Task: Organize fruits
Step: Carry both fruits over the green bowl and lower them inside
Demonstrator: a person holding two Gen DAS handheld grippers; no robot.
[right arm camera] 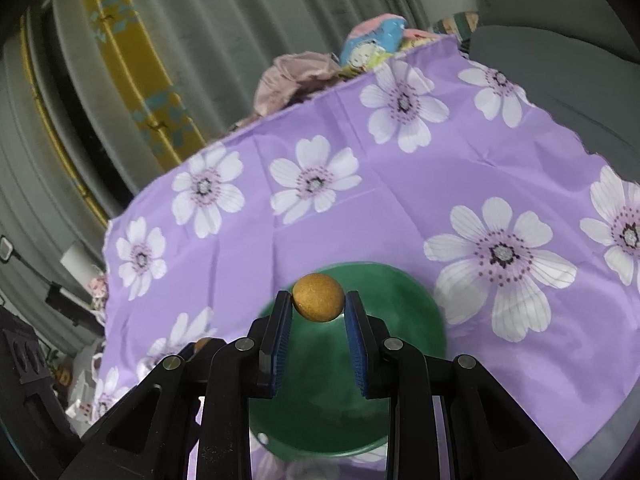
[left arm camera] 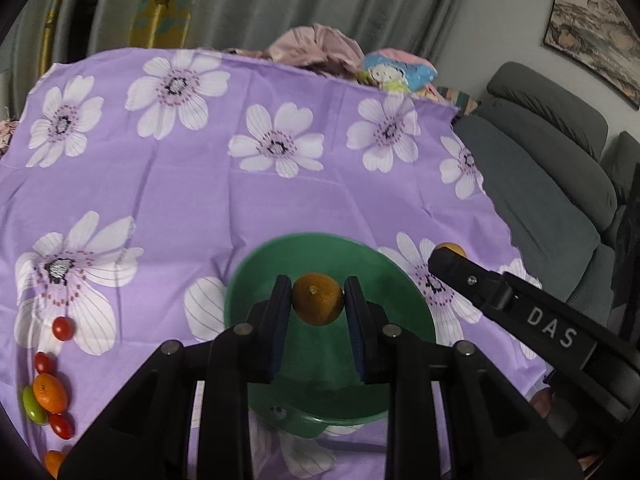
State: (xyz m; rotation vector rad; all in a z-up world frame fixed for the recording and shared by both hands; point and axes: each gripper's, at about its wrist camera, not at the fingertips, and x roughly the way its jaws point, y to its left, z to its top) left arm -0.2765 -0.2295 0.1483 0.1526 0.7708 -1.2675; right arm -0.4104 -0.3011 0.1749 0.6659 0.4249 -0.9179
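Note:
My left gripper (left arm camera: 317, 298) is shut on a small orange fruit (left arm camera: 317, 299) and holds it above the green bowl (left arm camera: 400, 292). My right gripper (right arm camera: 318, 304) is shut on a tan round fruit (right arm camera: 318, 297), also above the green bowl (right arm camera: 404, 316). In the left wrist view the right gripper (left arm camera: 444, 258) comes in from the right with its fruit (left arm camera: 451, 249) showing at its tip. Several loose fruits lie at the cloth's left edge: red cherry tomatoes (left arm camera: 63, 328), an orange one (left arm camera: 49, 393) and a green one (left arm camera: 33, 405).
A purple flowered cloth (left arm camera: 200, 200) covers the table. Crumpled clothes (left arm camera: 316, 46) and a cartoon cushion (left arm camera: 396, 70) lie past the far edge. A grey sofa (left arm camera: 552, 168) stands to the right. Curtains hang behind.

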